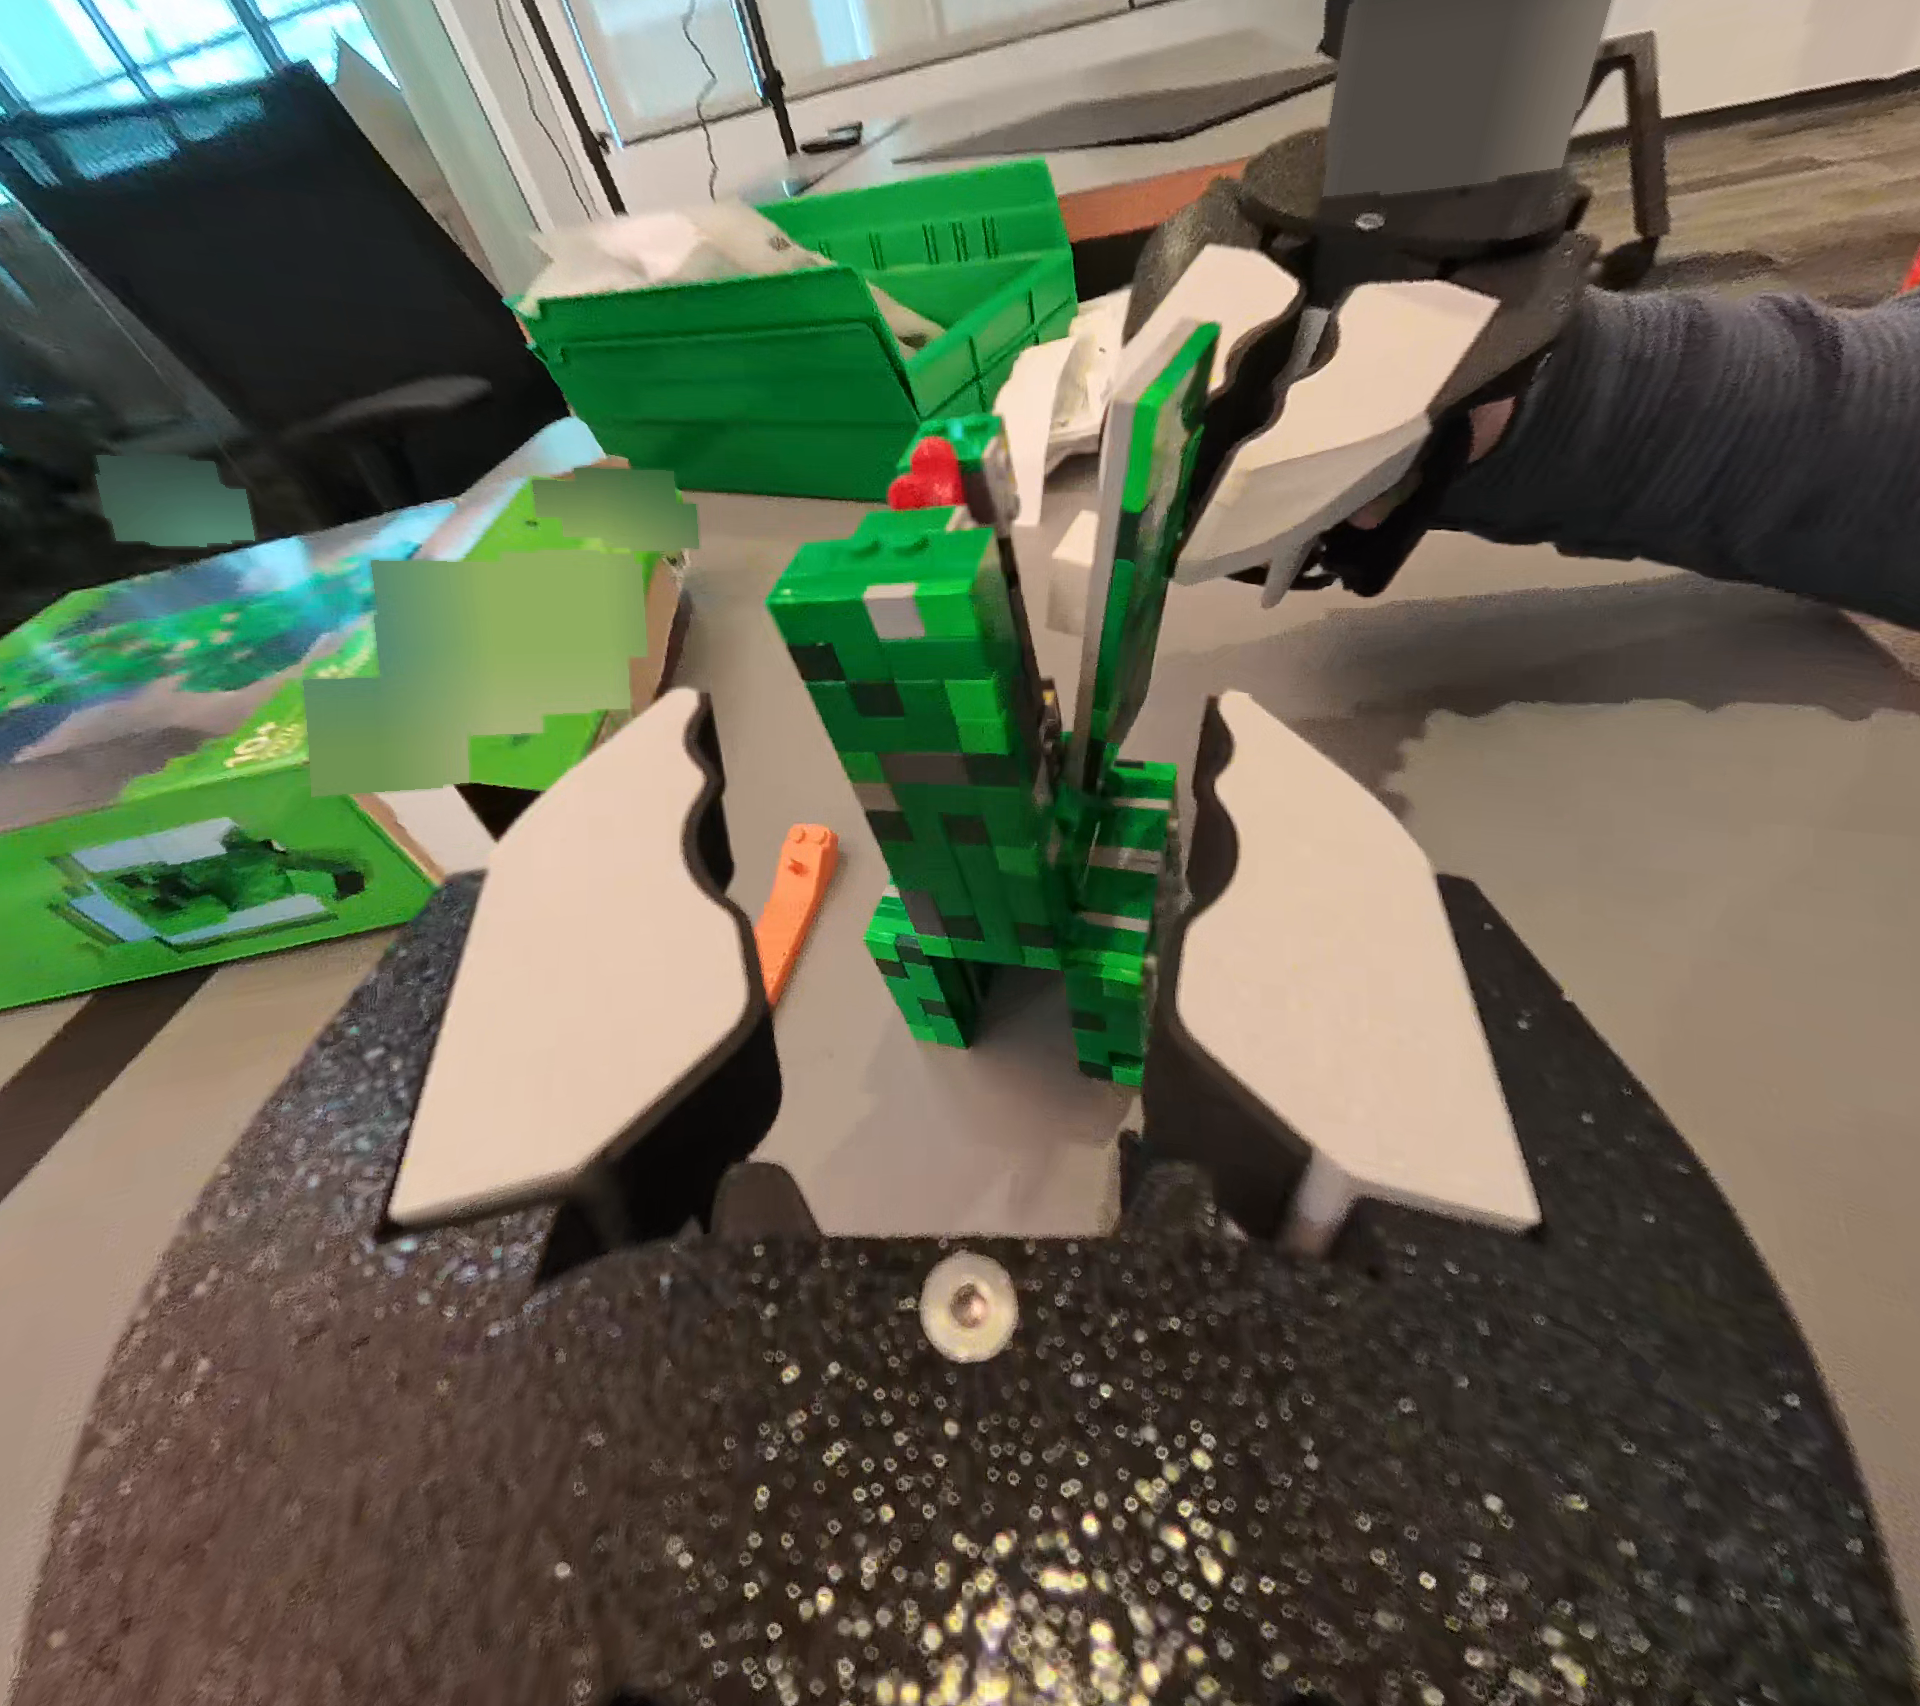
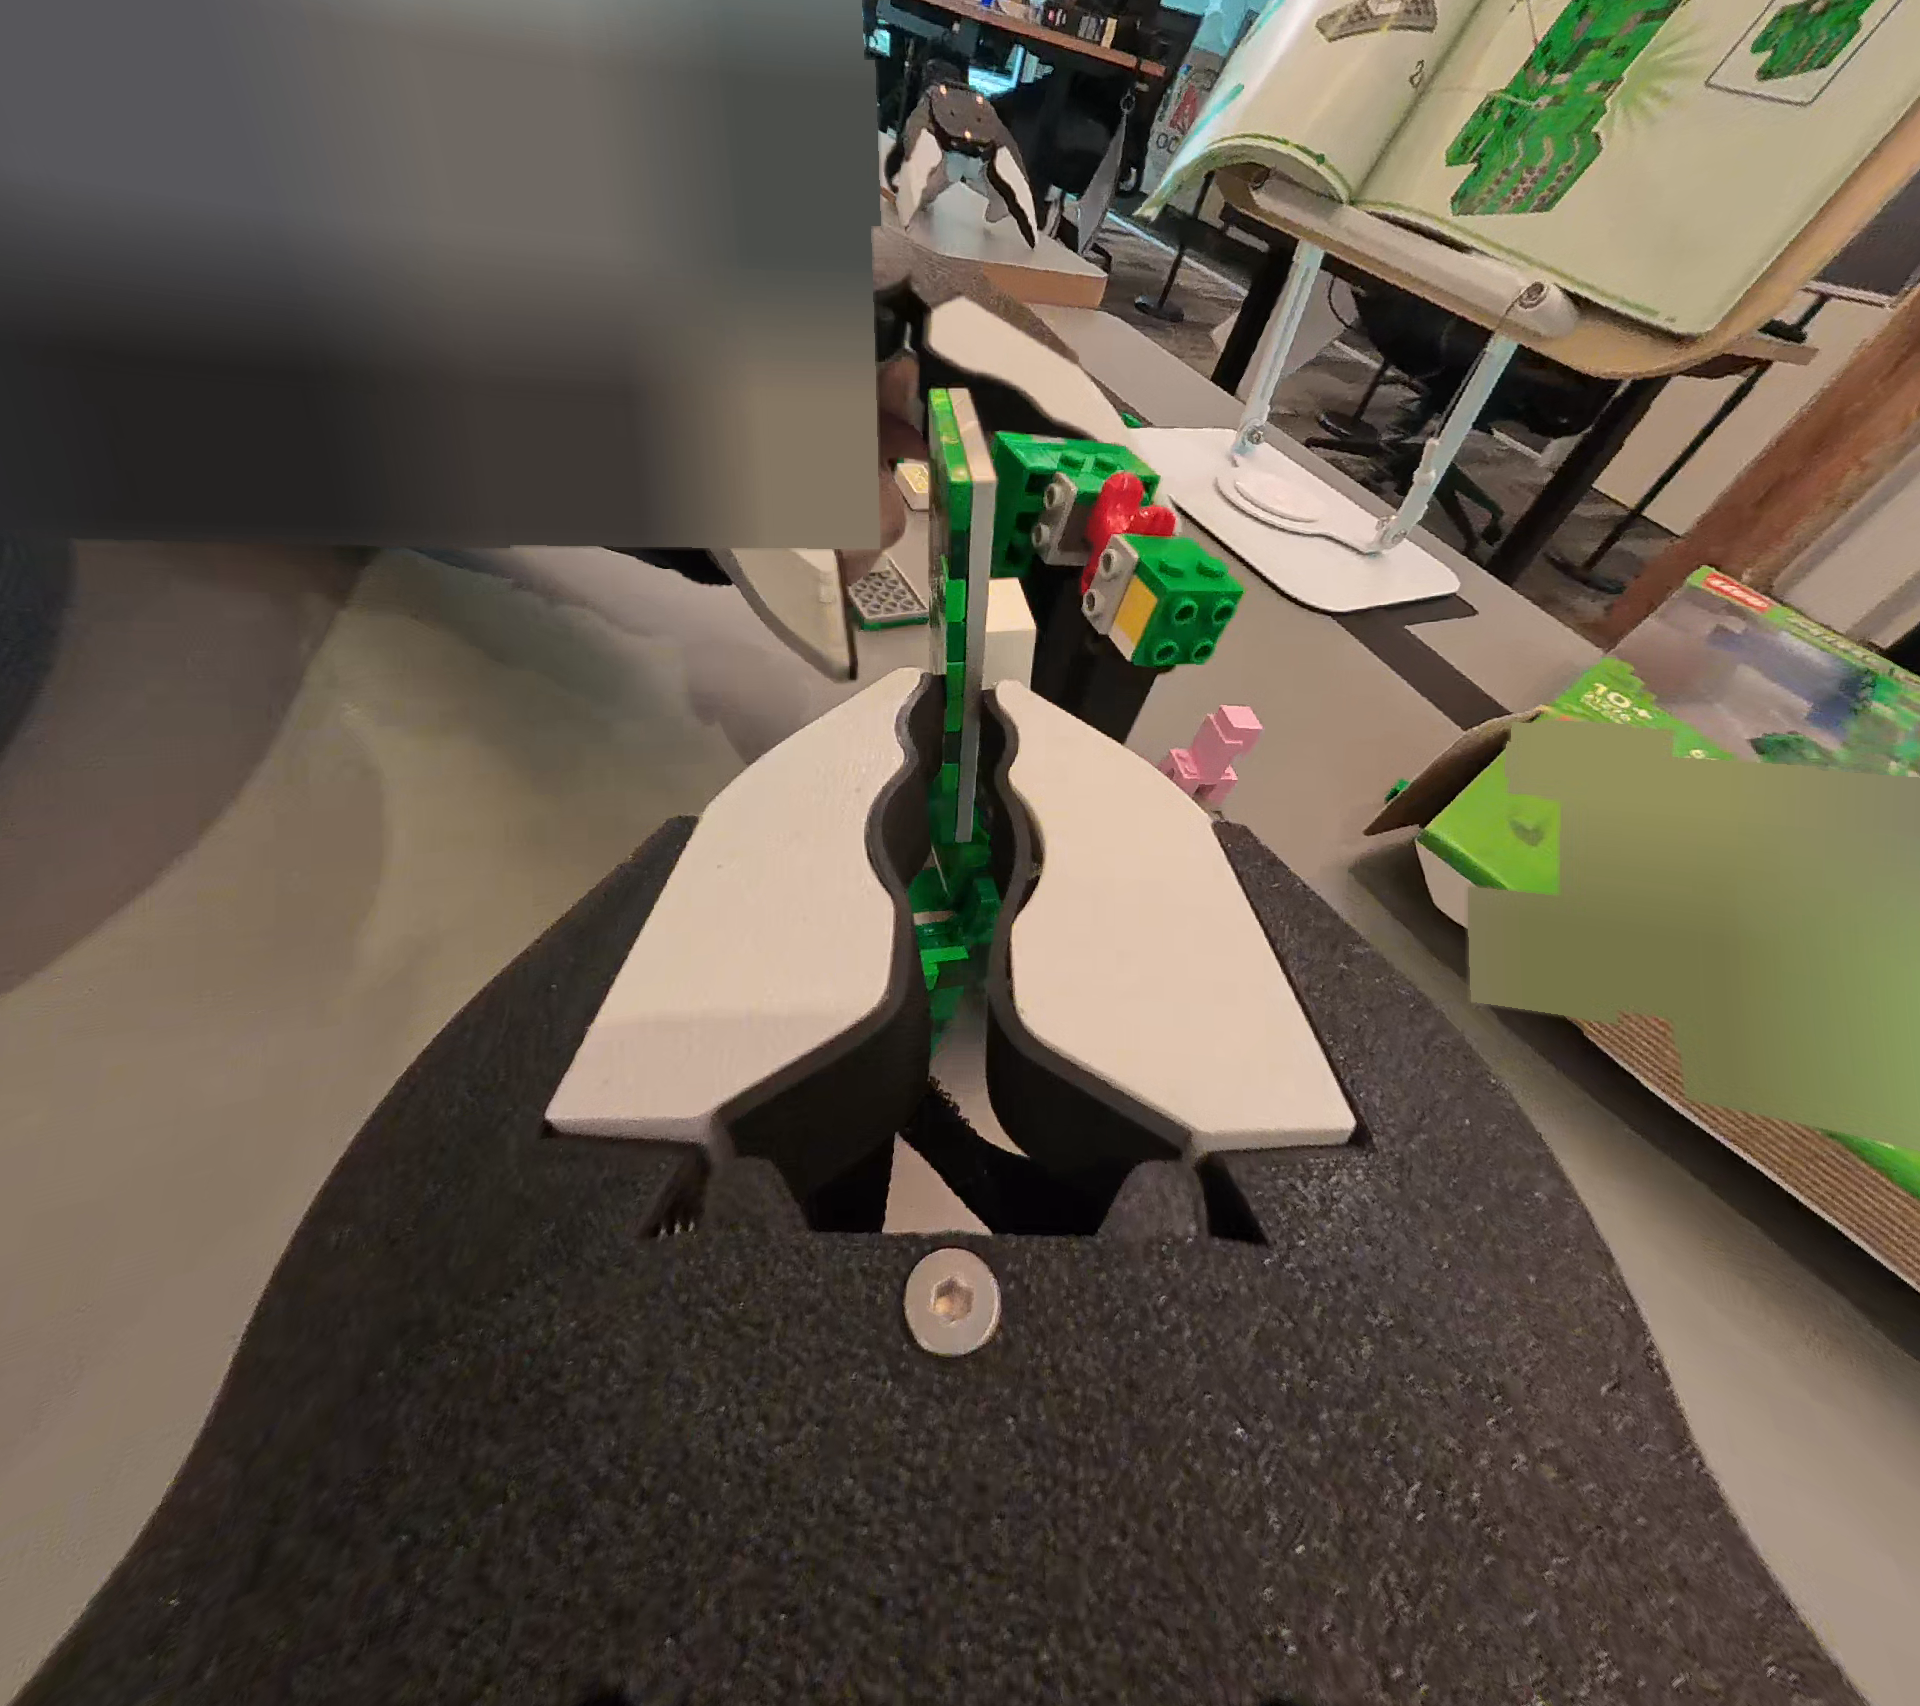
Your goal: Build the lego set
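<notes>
Green brick figure (image 1: 935,783) stood upright on grey table (image 1: 1558,825), flanked untouched by wide-spread left gripper (image 1: 961,835). Thin green panel (image 2: 956,617), hinged beside figure, pinched flat by right gripper (image 2: 961,757), seemingly for alignment. Orange brick separator (image 1: 795,908) lain left of figure.

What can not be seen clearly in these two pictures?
- Left wrist view: the box picture, mosaic patches cover it.
- Right wrist view: the upper left, a large blur covers it.
- Right wrist view: the base of the green panel, right gripper fingers hide it.
</notes>
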`<state>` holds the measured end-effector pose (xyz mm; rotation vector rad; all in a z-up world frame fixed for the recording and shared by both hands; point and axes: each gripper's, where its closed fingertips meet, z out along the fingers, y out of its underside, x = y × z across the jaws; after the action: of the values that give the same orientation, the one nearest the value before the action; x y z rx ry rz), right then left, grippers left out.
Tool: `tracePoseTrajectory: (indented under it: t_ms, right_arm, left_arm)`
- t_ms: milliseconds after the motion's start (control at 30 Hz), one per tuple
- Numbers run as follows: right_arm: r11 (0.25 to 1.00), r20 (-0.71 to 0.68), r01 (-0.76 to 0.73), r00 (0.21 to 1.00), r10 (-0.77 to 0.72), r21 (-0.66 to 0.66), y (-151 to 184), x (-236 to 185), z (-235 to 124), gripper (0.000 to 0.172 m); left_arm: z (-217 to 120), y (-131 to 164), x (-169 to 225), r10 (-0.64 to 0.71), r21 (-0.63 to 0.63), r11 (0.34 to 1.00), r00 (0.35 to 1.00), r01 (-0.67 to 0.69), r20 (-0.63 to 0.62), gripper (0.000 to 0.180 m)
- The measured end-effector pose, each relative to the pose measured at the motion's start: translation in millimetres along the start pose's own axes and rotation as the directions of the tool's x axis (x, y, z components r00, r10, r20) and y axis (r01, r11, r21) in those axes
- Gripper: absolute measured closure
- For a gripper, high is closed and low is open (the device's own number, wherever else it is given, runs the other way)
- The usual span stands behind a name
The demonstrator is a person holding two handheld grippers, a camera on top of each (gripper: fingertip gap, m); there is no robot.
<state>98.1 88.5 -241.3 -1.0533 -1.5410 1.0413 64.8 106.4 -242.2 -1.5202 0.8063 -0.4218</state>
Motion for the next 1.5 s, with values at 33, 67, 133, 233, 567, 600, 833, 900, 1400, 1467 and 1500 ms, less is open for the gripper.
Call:
tracePoseTrajectory:
  t_ms: [33, 67, 133, 233, 567, 600, 833, 900, 1400, 1467, 1500]
  right_arm:
    - [1.0, 0.007, -0.003, 1.0, 0.003, 0.003, 1, 0, 1, 0.166]
    - [1.0, 0.013, -0.006, 1.0, 0.006, 0.001, 2, 0, 1, 0.166]
    - [1.0, 0.024, -0.009, 1.0, 0.01, -0.005, 6, -1, 3, 0.166]
    - [1.0, 0.027, -0.02, 0.999, 0.02, -0.001, 10, 1, 3, 0.166]
    - [1.0, 0.003, -0.012, 1.0, 0.012, 0.008, 10, 6, 5, 0.166]
    - [1.0, -0.002, -0.012, 1.0, 0.012, 0.008, 11, 6, 6, 0.166]
    - [1.0, -0.073, -0.01, 0.997, 0.011, 0.019, 13, 11, 5, 0.165]
    - [1.0, -0.109, 0.017, 0.994, -0.016, 0.004, 14, 12, 4, 0.164]
    - [0.992, -0.252, 0.126, 0.96, -0.123, -0.002, -12, 26, -6, 0.119]
    - [0.999, -0.148, 0.033, 0.989, -0.029, 0.025, -16, 29, -5, 0.107]
    - [1.0, -0.083, -0.025, 0.996, 0.026, 0.015, -15, 29, -2, 0.104]
  left_arm:
    - [3, 2, -1, -0.004, -0.01, 1.0, 1.0, 0.004, -0.01, 0.094]
    - [6, 4, -2, -0.004, -0.019, 1.0, 1.0, 0.003, -0.018, 0.097]
    - [11, 7, -3, 0.001, -0.026, 1.0, 0.999, -0.002, -0.041, 0.102]
    - [15, 10, 2, 0.014, -0.033, 0.999, 0.995, -0.017, -0.096, 0.117]
    - [22, 9, 4, -0.032, -0.005, 0.999, 0.985, 0.031, -0.167, 0.131]
    - [22, 9, 4, -0.031, -0.002, 1.0, 0.985, 0.031, -0.169, 0.132]
    - [22, 7, 4, -0.04, 0.02, 0.999, 0.985, 0.044, -0.169, 0.137]
    - [22, 8, 4, -0.044, 0.022, 0.999, 0.984, 0.048, -0.171, 0.138]
    - [22, 9, 4, -0.039, 0.027, 0.999, 0.983, 0.045, -0.181, 0.139]
    - [21, 9, 4, -0.038, 0.029, 0.999, 0.982, 0.044, -0.187, 0.139]
    - [21, 9, 4, -0.037, 0.03, 0.999, 0.981, 0.044, -0.19, 0.139]
